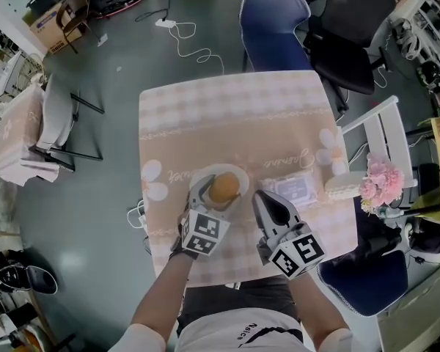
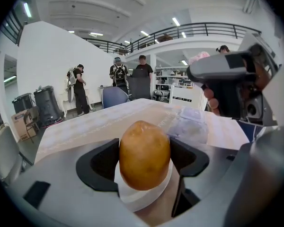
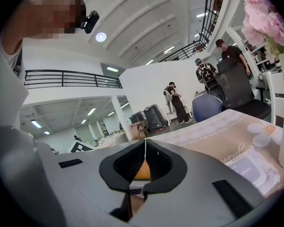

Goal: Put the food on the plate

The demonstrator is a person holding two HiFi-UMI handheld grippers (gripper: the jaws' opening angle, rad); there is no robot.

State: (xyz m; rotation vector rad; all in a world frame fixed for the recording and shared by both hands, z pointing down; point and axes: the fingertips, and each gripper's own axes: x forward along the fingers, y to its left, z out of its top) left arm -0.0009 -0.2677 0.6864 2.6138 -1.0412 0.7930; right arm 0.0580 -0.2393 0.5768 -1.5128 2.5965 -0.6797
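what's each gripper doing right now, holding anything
Left gripper: closed on the food, just above the plate.
Right gripper: jaws closed together, holding nothing.

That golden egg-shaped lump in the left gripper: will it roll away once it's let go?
Probably a little: the lump is rounded and smooth, so it may rock or roll. The plate beneath looks shallow, so it offers little stop. It seems firm: the left gripper pinches it without denting it.
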